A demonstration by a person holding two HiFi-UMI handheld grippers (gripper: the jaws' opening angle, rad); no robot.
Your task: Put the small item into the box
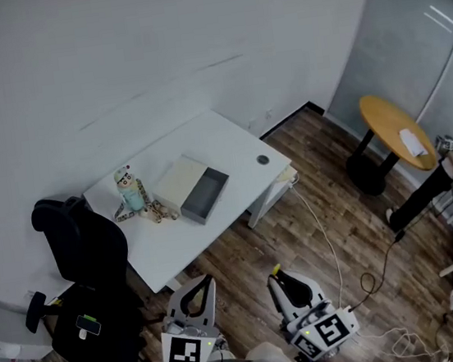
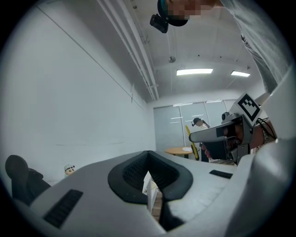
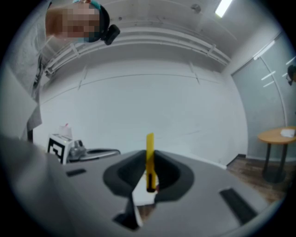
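Right gripper (image 3: 149,178) pinched a slim yellow stick (image 3: 150,147); left gripper (image 2: 149,173) pressed together, empty; black office chair (image 1: 84,261) loomed ahead-left, open grey rectangular box (image 1: 205,197) well ahead.

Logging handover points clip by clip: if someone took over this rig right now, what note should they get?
Left claw: shut, with nothing in it, held low near the body.
Right claw: shut on a thin yellow item, which sticks up past the jaws.
Box: on the white table beside a doll, well apart from both claws. It appears open.
Done: the small item is gripped.
Left: carry it over to the table, lower it into the box and release it.
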